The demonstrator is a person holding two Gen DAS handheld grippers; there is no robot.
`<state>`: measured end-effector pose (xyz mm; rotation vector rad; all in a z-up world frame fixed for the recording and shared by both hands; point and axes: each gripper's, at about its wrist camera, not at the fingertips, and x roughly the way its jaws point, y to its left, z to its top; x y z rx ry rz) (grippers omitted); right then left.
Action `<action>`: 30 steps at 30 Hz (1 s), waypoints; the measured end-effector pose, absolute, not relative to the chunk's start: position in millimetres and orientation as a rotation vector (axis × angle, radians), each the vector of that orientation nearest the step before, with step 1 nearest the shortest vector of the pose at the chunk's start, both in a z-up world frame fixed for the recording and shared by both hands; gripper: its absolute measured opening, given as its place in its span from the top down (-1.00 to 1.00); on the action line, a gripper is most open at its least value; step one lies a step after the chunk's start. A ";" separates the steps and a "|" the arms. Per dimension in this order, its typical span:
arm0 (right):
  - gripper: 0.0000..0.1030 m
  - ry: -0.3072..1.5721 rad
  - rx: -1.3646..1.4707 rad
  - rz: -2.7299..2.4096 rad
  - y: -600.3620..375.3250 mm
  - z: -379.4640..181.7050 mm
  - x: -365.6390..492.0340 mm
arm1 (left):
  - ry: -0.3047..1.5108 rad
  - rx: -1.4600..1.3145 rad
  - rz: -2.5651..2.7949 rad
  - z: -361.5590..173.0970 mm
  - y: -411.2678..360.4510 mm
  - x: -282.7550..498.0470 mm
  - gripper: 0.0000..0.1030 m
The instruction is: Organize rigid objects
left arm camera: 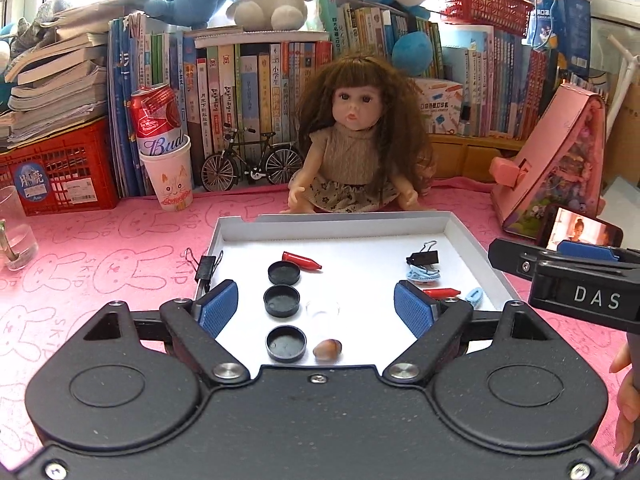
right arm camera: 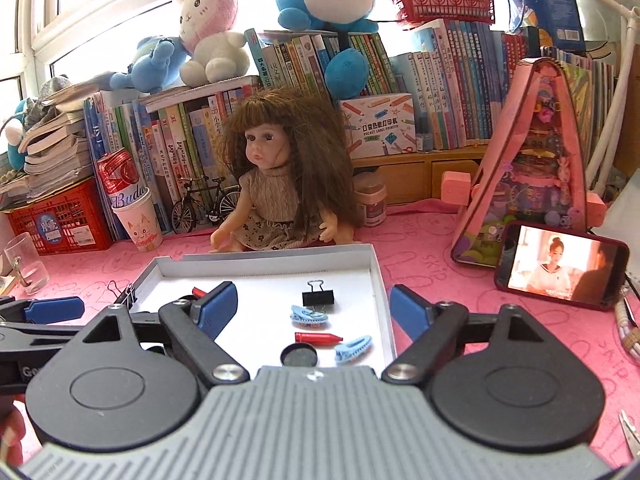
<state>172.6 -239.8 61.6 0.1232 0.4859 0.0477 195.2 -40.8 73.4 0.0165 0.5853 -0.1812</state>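
Both claws hang over the near edge of the white tray [left arm camera: 472, 236] on the pink tabletop [left arm camera: 100, 248], and both stand wide apart with nothing between their pads: the left claw [left arm camera: 316, 310] over the left half, the right claw [right arm camera: 314, 310] over the right.

Inside the tray, three black caps [left arm camera: 282, 300] run in a near-to-far column on the left, with a red crayon-like piece [left arm camera: 302, 261] just beyond the farthest cap and a brown nut-like thing [left arm camera: 327, 349] beside the nearest. On the right lie a black binder clip [right arm camera: 318, 298], two light-blue hair clips [right arm camera: 308, 315], and a second red piece [right arm camera: 319, 337]. Another binder clip [left arm camera: 206, 266] sits outside the tray's left wall.

That stray clip looks like the remaining job. To do it well, I would bring the left claw down over the clip's body rather than its wire handles, close squarely, lift clear of the tray wall, and set it beside the other clip without nudging the caps.
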 end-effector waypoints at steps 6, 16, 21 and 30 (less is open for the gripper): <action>-0.79 0.487 0.113 0.043 -238.9 54.1 153.6 | 0.588 0.004 -0.176 66.9 -35.7 178.8 -0.63; -0.85 0.526 0.085 0.045 -230.6 24.6 128.4 | 0.595 0.010 -0.152 38.7 -29.4 150.3 -0.63; -0.86 0.558 0.066 0.036 -224.8 7.8 122.1 | 0.603 0.014 -0.128 22.5 -26.2 141.0 -0.63; -0.89 0.615 0.051 0.006 -218.7 -16.3 122.1 | 0.625 0.036 -0.095 0.6 -20.1 135.7 -0.63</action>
